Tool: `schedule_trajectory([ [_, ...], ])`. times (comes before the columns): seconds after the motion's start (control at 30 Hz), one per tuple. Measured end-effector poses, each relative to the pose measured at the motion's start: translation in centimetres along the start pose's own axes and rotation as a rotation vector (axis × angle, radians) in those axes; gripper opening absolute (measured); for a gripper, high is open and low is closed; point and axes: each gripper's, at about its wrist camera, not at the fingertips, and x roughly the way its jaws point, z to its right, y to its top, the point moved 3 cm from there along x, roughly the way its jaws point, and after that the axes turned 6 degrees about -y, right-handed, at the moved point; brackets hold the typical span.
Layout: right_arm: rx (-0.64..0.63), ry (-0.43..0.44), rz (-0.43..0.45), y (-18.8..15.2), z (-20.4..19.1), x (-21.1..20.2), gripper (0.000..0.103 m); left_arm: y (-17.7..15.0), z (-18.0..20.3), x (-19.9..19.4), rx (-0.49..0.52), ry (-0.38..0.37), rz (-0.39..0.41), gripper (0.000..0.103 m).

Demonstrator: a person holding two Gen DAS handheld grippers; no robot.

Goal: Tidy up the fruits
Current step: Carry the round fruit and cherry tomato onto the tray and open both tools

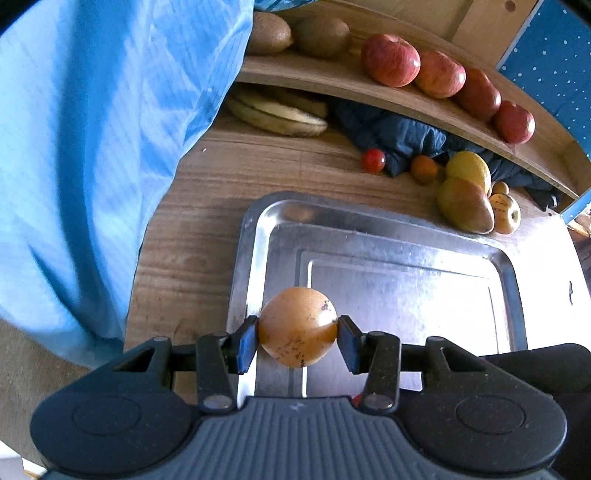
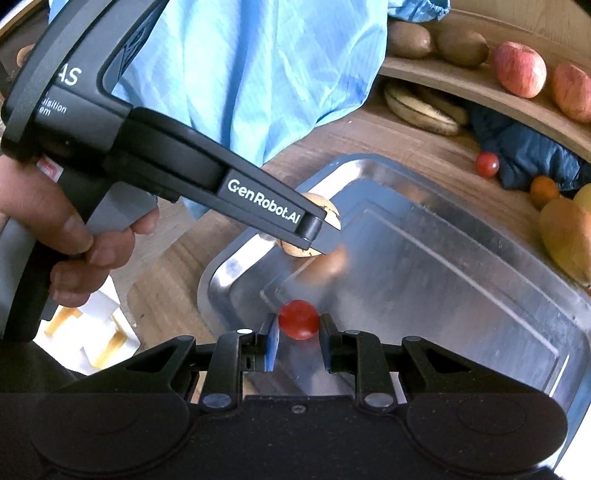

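Observation:
My left gripper (image 1: 297, 338) is shut on a speckled orange-brown round fruit (image 1: 297, 326), held over the near left corner of a steel tray (image 1: 384, 229). In the right wrist view the same fruit (image 2: 327, 208) shows partly behind the left gripper's finger, above the tray (image 2: 461, 258). My right gripper (image 2: 298, 330) is shut on a small red cherry tomato (image 2: 298, 319), low over the tray's near corner. The tray's floor holds no fruit.
A wooden shelf (image 1: 332, 81) carries kiwis (image 1: 321, 35) and several red apples (image 1: 389, 59). Bananas (image 1: 277, 114) and a dark blue cloth (image 1: 391, 133) lie under it. A cherry tomato (image 1: 373, 160), small orange (image 1: 424, 169), lemon (image 1: 468, 169) and mango (image 1: 465, 205) sit beyond the tray. A blue-sleeved person (image 1: 92, 147) stands left.

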Motion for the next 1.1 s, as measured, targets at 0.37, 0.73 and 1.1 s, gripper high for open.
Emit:
schedule_trajectory([
  [0.37, -0.012, 0.011, -0.012, -1.3, -0.7, -0.9, 0.026, -2.1, 0.4, -0.5, -0.028, 0.034, -0.004, 0.050],
  [0.73, -0.025, -0.003, -0.005, -1.8, -0.9, -1.6, 0.035, -3.5, 0.6, -1.1, -0.061, 0.057, 0.016, 0.050],
  [1.1, -0.019, -0.019, 0.009, -2.8, -0.5, -3.5, 0.062, -4.6, 1.0, -3.6, -0.038, 0.074, 0.046, 0.084],
])
